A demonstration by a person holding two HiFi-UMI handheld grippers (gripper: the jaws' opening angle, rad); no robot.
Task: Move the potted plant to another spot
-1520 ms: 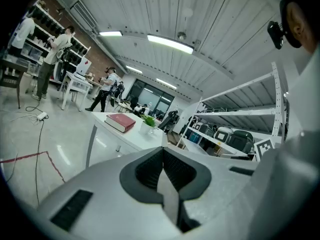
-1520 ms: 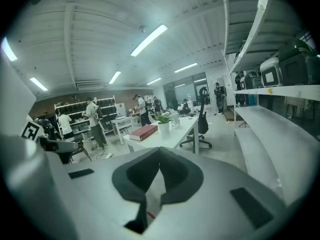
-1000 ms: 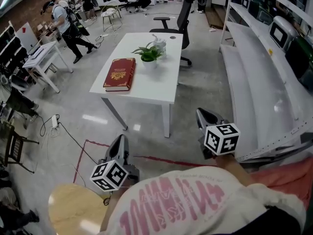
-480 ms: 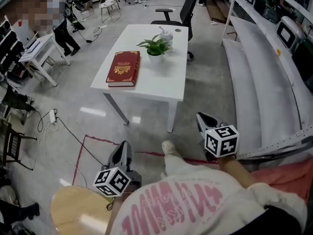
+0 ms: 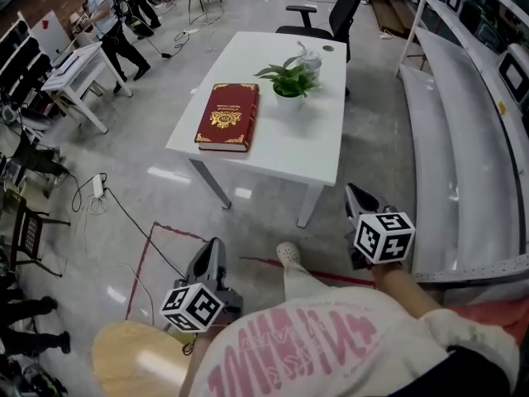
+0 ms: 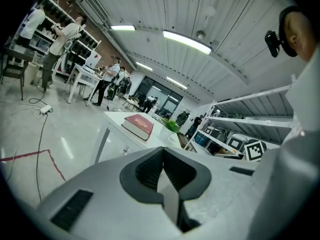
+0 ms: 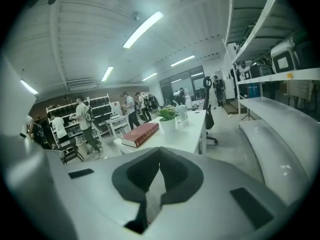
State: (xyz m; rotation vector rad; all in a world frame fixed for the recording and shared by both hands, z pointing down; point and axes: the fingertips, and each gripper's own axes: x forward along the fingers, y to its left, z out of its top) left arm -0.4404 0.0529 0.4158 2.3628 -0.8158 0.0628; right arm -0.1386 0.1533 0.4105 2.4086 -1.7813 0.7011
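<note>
Head view: you have stepped closer, so the white rectangular table (image 5: 273, 151) looms nearer, yet the small green leafy plant in its white pot (image 5: 289, 85) stands upright and untouched on the table's far half. Left gripper view: your left gripper (image 6: 162, 171) has its jaws pressed together, empty, short of the table. Right gripper view: your right gripper (image 7: 159, 171) is likewise closed on nothing; the approach seems unfinished.
</note>
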